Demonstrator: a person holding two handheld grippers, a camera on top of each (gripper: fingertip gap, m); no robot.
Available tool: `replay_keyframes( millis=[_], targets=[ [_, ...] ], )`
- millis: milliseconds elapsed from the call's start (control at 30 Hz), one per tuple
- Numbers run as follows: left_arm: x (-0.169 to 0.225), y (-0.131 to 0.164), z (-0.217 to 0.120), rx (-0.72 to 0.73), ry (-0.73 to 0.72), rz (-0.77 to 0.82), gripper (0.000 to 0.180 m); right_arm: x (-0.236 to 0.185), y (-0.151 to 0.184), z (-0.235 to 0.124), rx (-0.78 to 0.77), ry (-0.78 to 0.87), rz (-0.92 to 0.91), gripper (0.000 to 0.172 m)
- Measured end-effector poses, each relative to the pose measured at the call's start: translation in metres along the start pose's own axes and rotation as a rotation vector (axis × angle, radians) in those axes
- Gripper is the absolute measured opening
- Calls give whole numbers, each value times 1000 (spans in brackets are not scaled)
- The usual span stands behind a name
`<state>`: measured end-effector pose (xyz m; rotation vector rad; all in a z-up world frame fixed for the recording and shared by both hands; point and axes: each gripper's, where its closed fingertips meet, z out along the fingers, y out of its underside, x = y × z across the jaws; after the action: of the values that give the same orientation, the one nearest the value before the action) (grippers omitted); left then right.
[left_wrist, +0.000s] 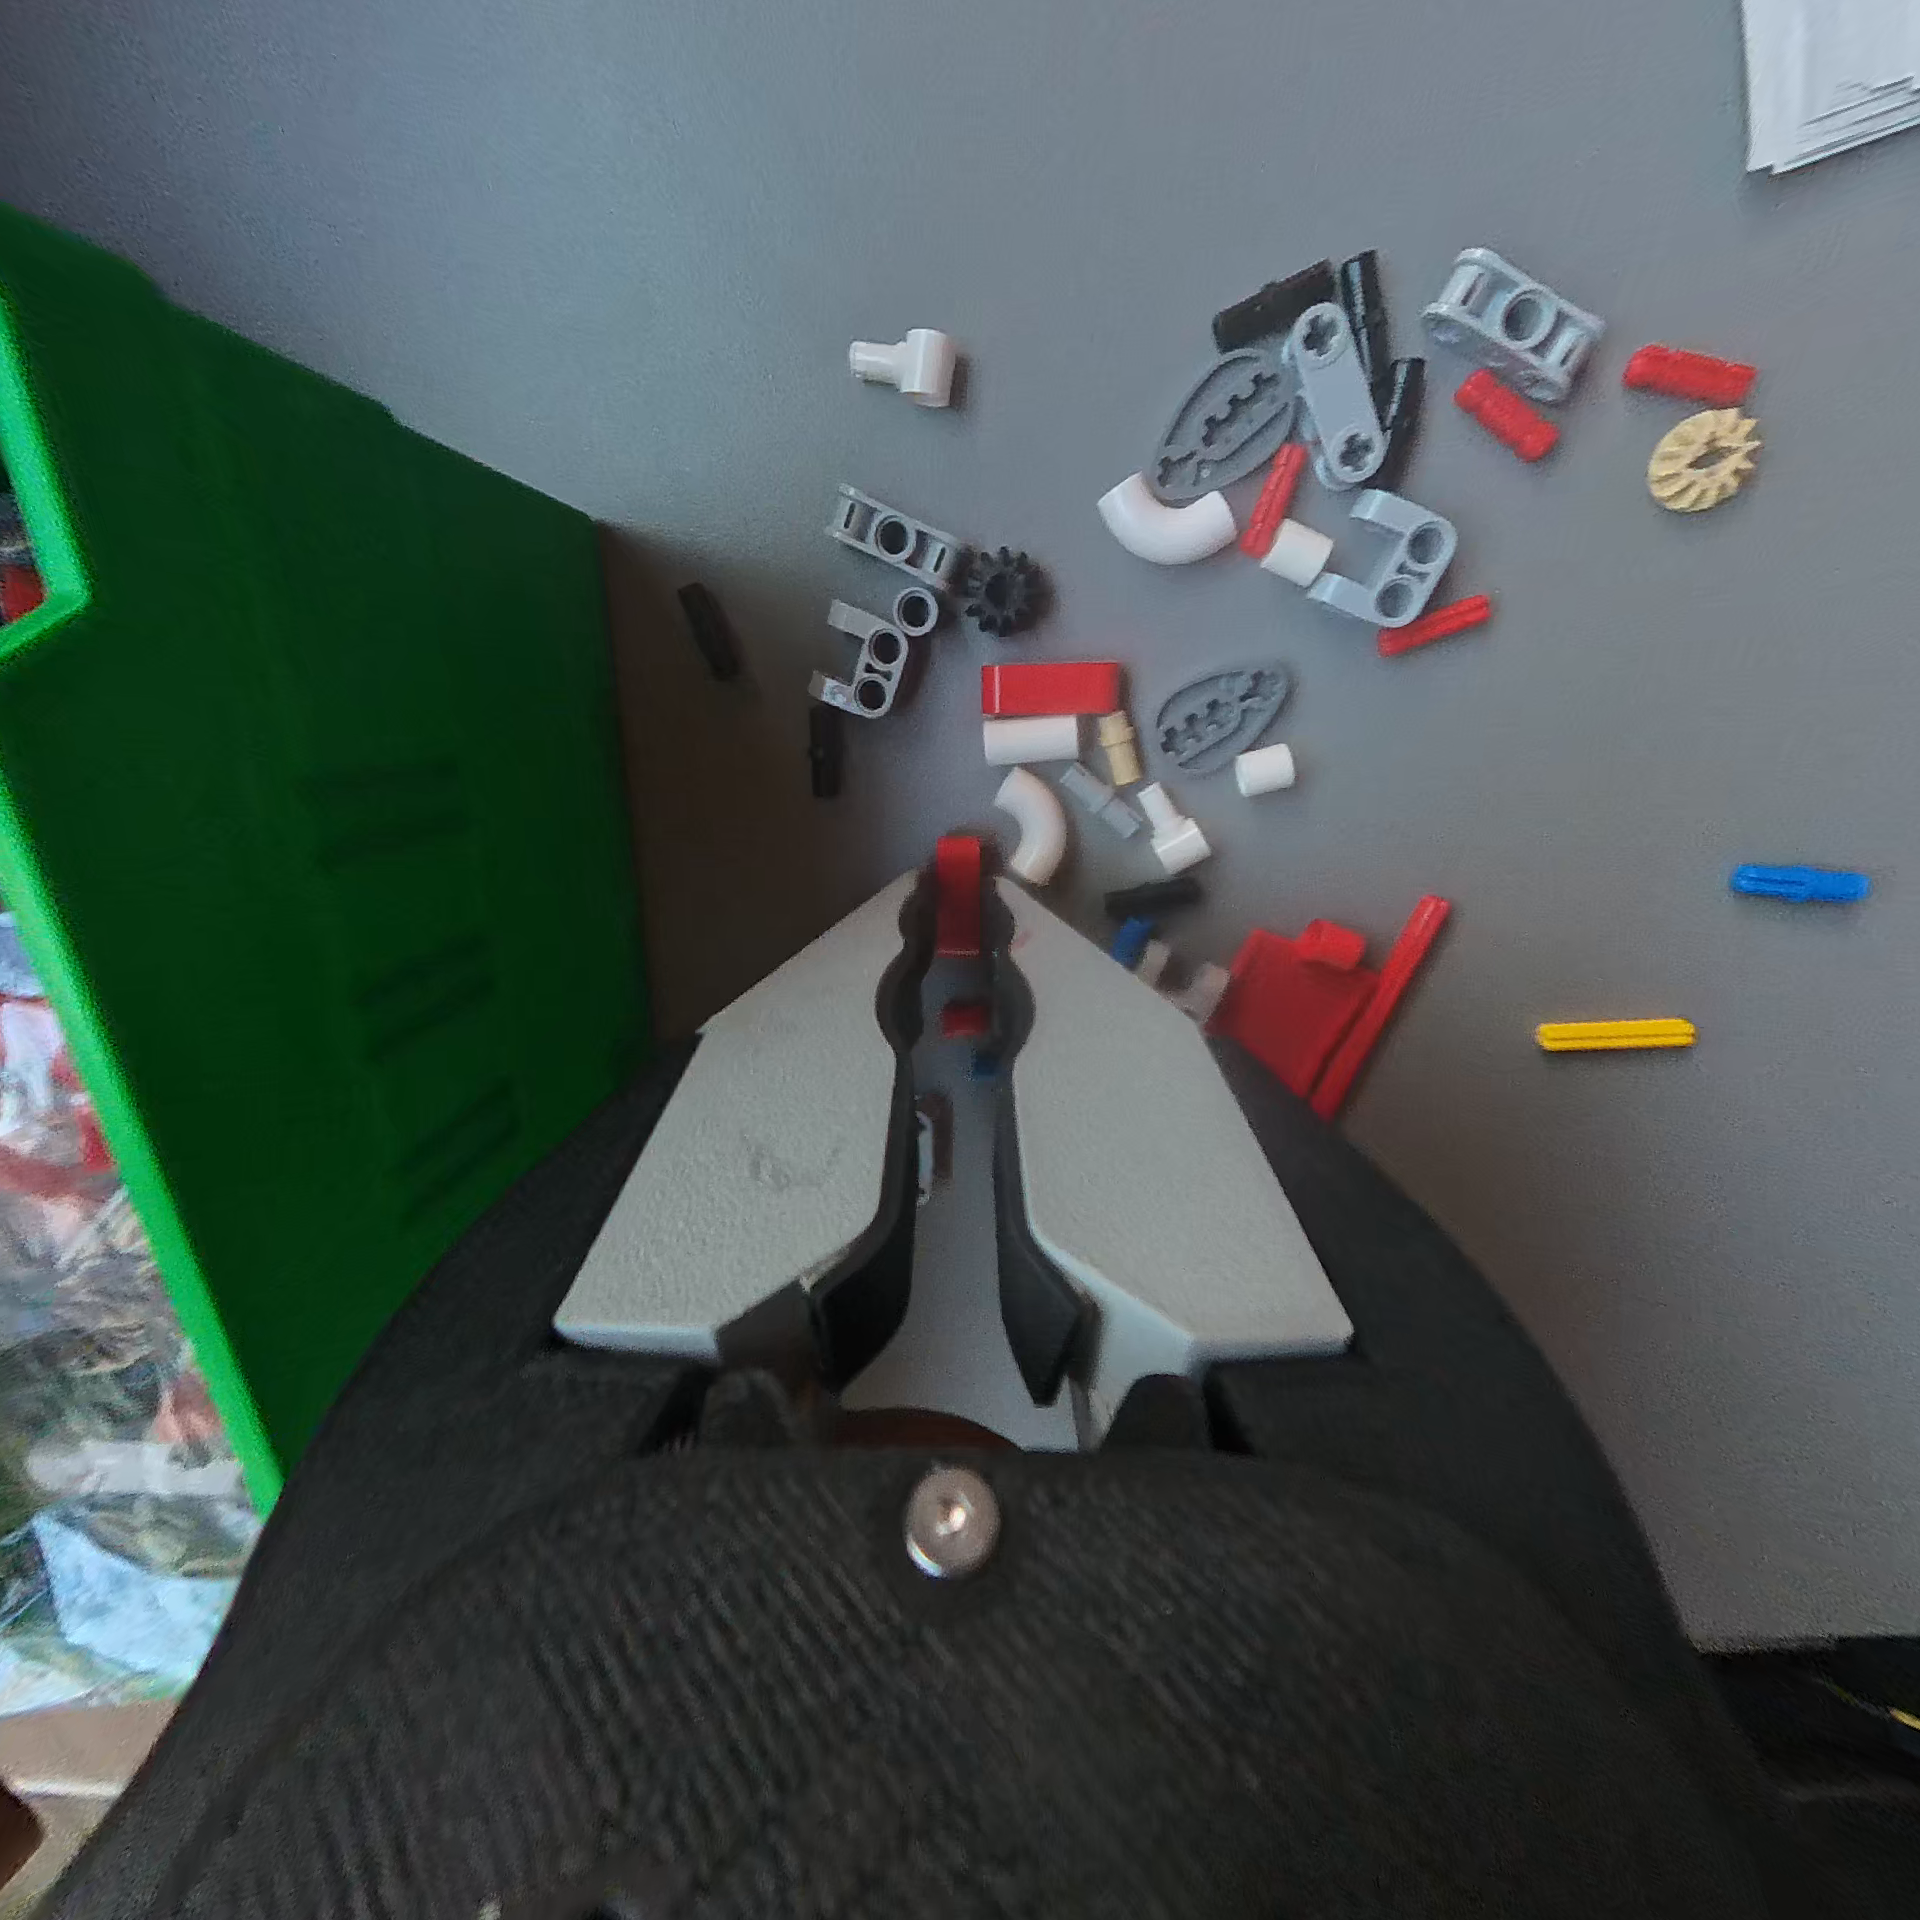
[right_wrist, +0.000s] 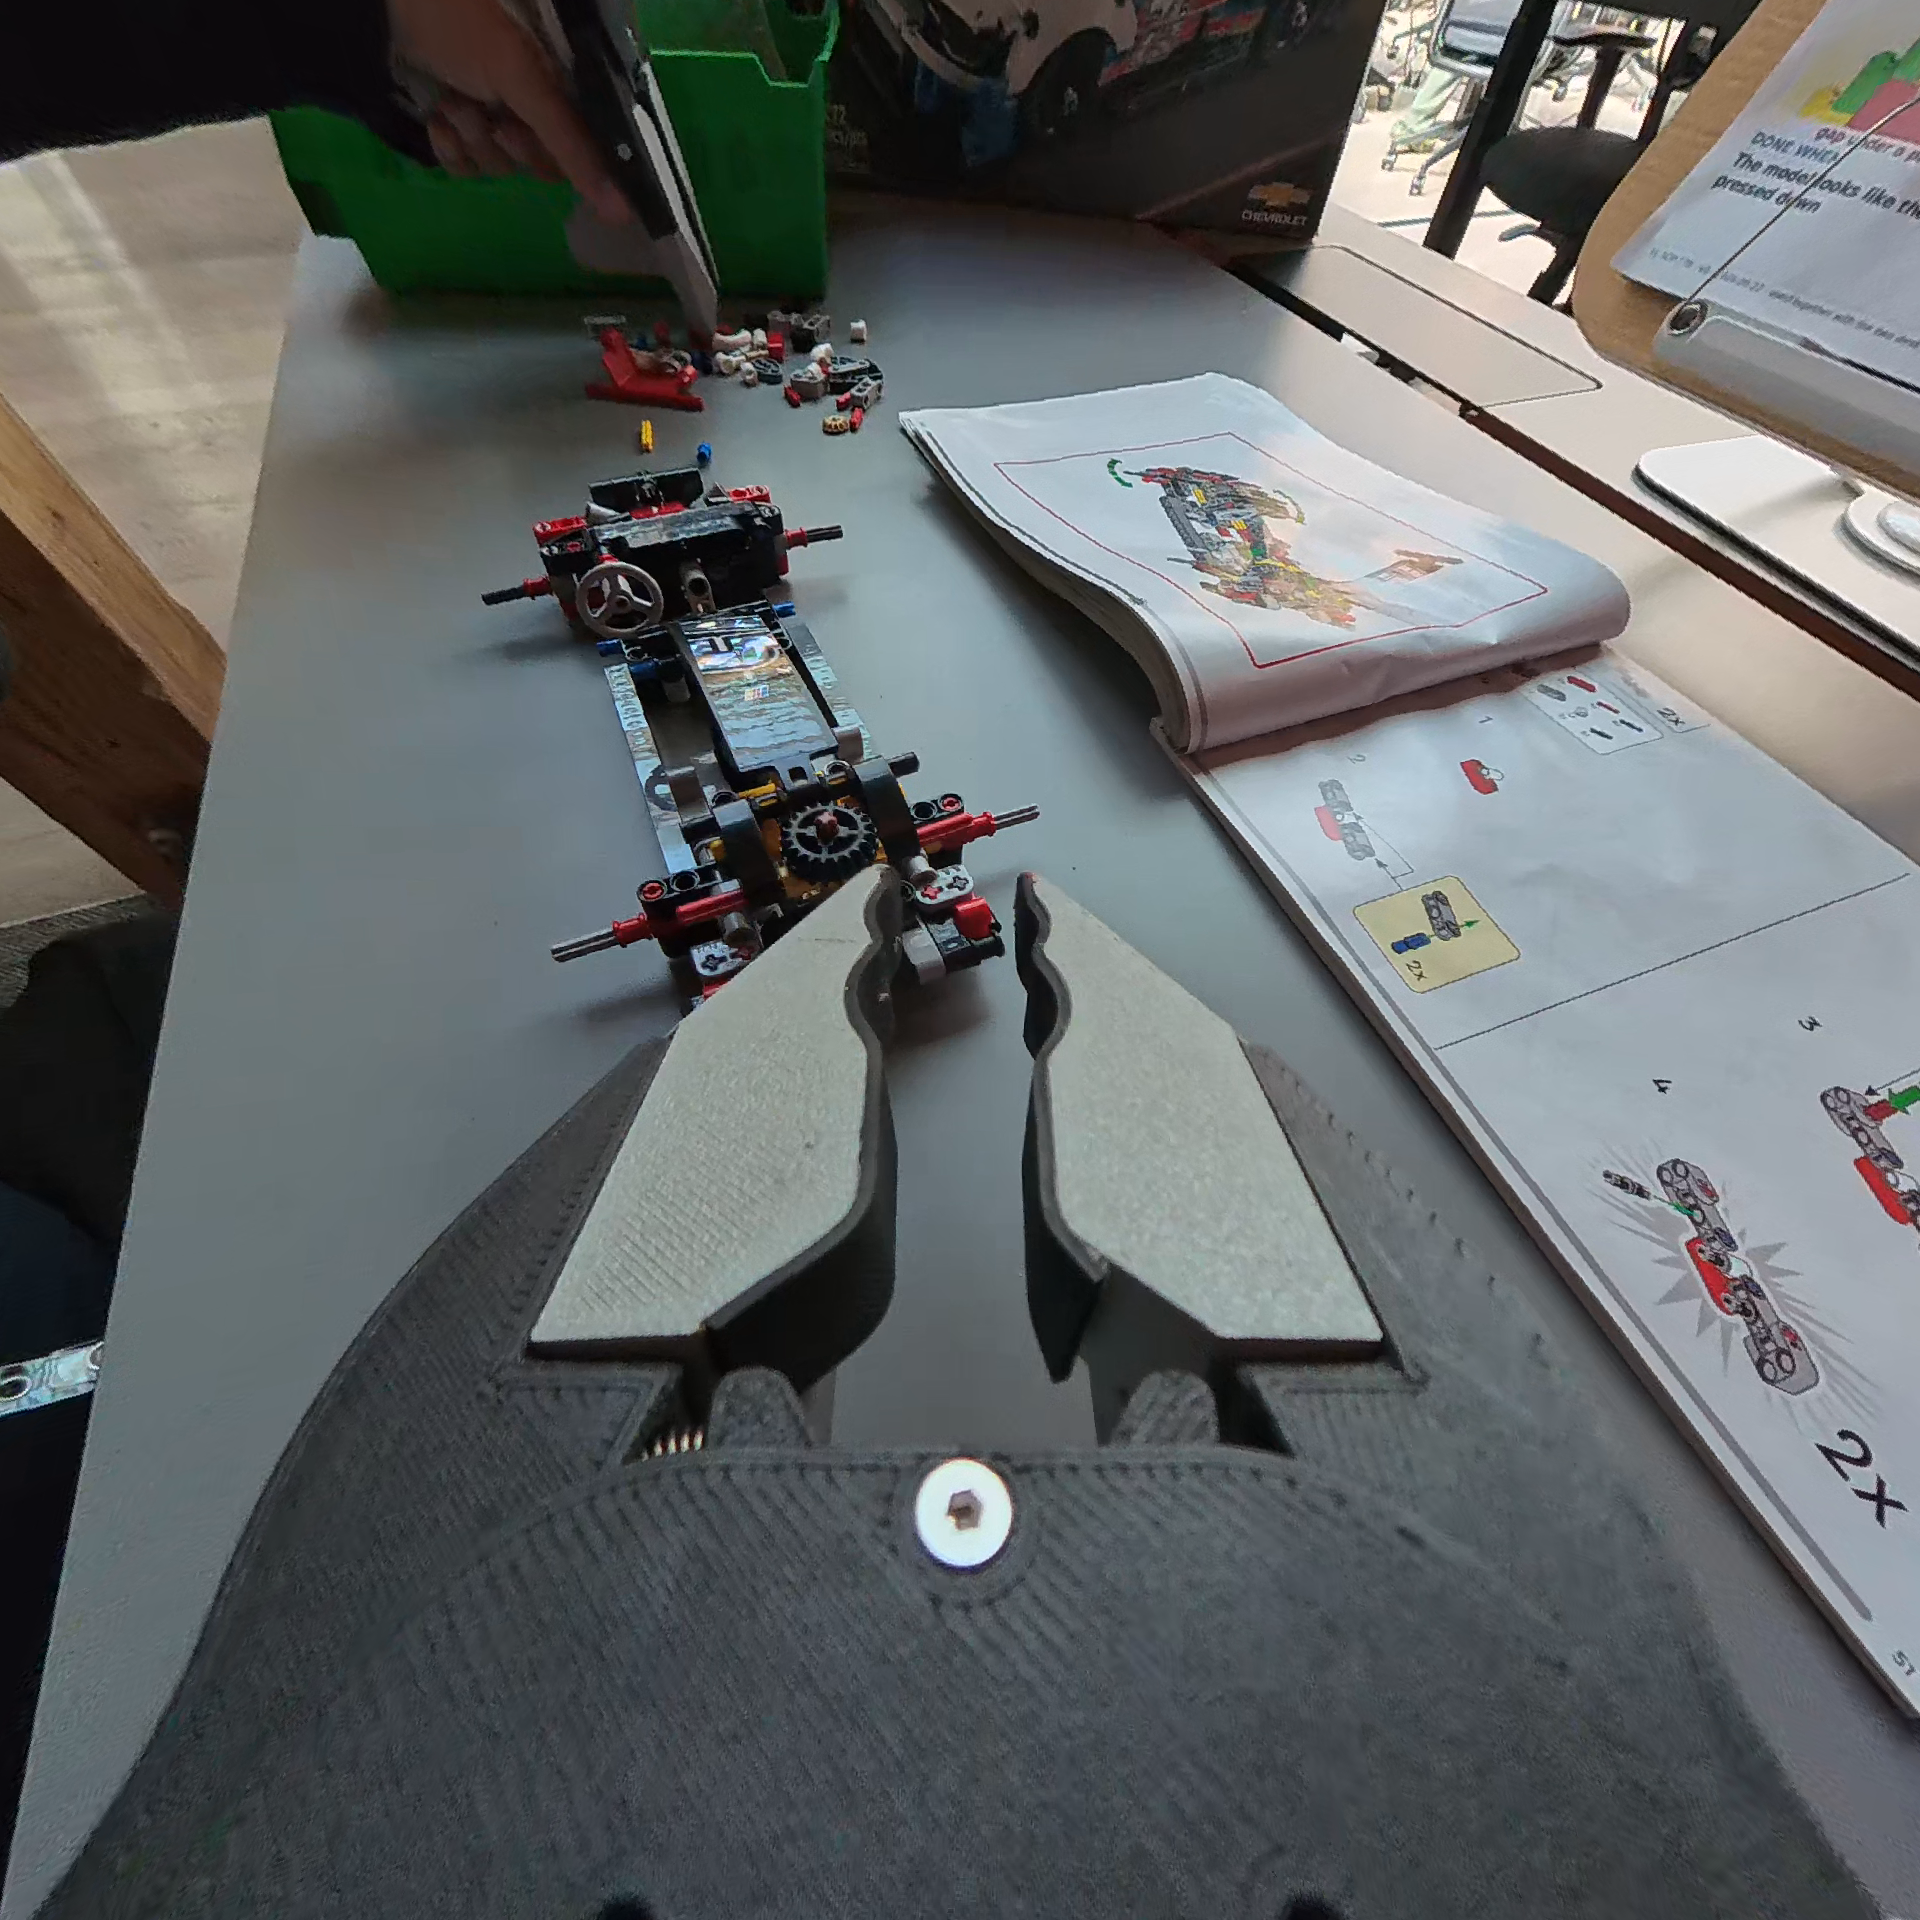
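While the left gripper (left_wrist: 958, 894) pinches a small red piece (left_wrist: 958, 896) between nearly closed tips, loose parts (left_wrist: 1299, 540) lie scattered just ahead and right of them, a green bin (left_wrist: 312, 727) to their left. Right gripper (right_wrist: 954, 899) hangs part-open, holding nothing, over the chassis (right_wrist: 748, 717) end; a manual (right_wrist: 1351, 644) lies right.
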<state>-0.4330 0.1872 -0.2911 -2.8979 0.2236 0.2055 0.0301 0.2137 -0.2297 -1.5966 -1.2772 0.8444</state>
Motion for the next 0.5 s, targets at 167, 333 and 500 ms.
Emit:
replay_keyframes(
  millis=[167,333,500],
  targets=[
    [7,-20,-29,117,-33,10,5,-2,2,1,-6,-11,7,19],
    [121,-84,-104,538,280,15,5,-10,-6,-1,34,-50,-8,26],
    [282,-111,-163,804,790,-83,5,-22,-27,-4,135,-19,-83,33]
  ],
)
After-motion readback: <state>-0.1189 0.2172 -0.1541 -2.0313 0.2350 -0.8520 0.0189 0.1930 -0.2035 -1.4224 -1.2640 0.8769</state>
